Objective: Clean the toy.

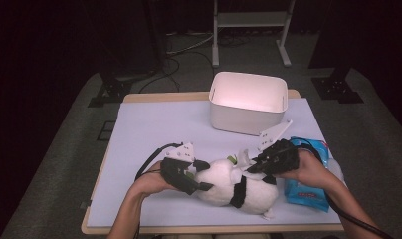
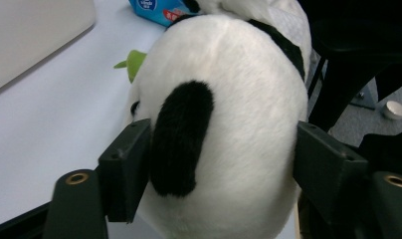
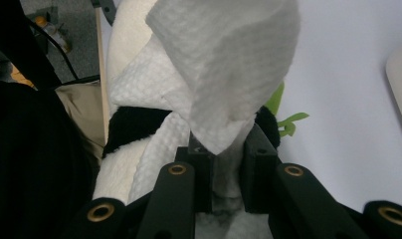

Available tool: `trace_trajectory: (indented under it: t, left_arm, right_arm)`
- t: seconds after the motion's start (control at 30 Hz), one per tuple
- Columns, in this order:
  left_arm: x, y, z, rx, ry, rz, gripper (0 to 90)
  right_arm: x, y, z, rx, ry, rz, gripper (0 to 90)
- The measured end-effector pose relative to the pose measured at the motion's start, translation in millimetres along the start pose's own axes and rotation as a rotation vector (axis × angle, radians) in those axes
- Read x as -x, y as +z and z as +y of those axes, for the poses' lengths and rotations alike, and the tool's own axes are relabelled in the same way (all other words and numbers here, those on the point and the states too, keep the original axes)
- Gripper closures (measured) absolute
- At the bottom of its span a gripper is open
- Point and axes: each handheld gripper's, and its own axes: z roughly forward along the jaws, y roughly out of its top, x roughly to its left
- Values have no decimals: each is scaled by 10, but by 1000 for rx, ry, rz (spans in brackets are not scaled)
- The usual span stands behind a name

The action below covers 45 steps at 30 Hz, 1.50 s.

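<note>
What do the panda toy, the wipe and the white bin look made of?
Panda toy: soft plush, going by the fuzzy white and black pile. Wipe: probably paper tissue or nonwoven cloth, matte with a dimpled embossed weave and limp folds. Bin: likely moulded plastic, with smooth, matte walls and rounded corners.

Dim room; table lit from above; close-ups soft.

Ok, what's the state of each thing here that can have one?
Panda plush: lying on its side, head between the left gripper's jaws.
Left gripper: jaws around the panda's head, pads touching it.
Right gripper: shut on a white wipe.
White bin: upright, open-topped, inside looks empty.
Blue wipes pack: lying flat.
</note>
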Motion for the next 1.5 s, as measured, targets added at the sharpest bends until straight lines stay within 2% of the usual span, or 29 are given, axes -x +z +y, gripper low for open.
trace_trajectory:
  t: [0.13, 0.3, 0.37, 0.43, 0.5, 0.63, 0.67, 0.77, 0.83, 0.9, 1.03, 1.17, 1.5]
  left_arm:
    - [-34, 4, -10, 15, -21, -16, 210]
    - [-118, 74, -68, 6, -82, -51, 100]
    - [-151, 126, -93, 18, -96, -82, 90]
    - [-165, 154, -97, 25, -101, -93, 91]
    - [-168, 147, -95, 32, -96, -102, 141]
    - [-160, 85, -84, 60, -93, -77, 304]
    - [-158, 67, -68, 62, -91, -71, 316]
    - [-132, 17, 14, 66, -74, -50, 324]
    - [-110, -10, 88, 65, -44, -40, 328]
    - [-104, -58, 176, 40, -19, -17, 331]
    - [-96, -243, 296, 49, -7, 29, 337]
    - [-58, -363, 405, 17, 19, 70, 338]
    - [-16, -398, 571, 8, 43, 79, 341]
  right_arm:
    - [-38, -34, -46, -2, -10, -3, 773]
    - [-42, -97, -136, 7, -9, 0, 773]
    - [-38, -119, -185, 17, 3, 9, 773]
    - [-39, -133, -207, 18, 12, 9, 773]
    - [-33, -139, -216, 20, 17, 4, 773]
    - [-23, -139, -186, 25, 12, -9, 774]
    - [-21, -140, -166, 27, 11, -15, 775]
    - [7, -144, -105, 43, 4, -22, 779]
    - [22, -148, -60, 55, 9, -25, 782]
    - [34, -125, 3, 60, 1, -27, 786]
    - [79, -118, 97, 93, -2, -32, 789]
    - [121, -141, 177, 141, 7, -18, 789]
    - [108, -282, 435, 209, -23, -15, 789]
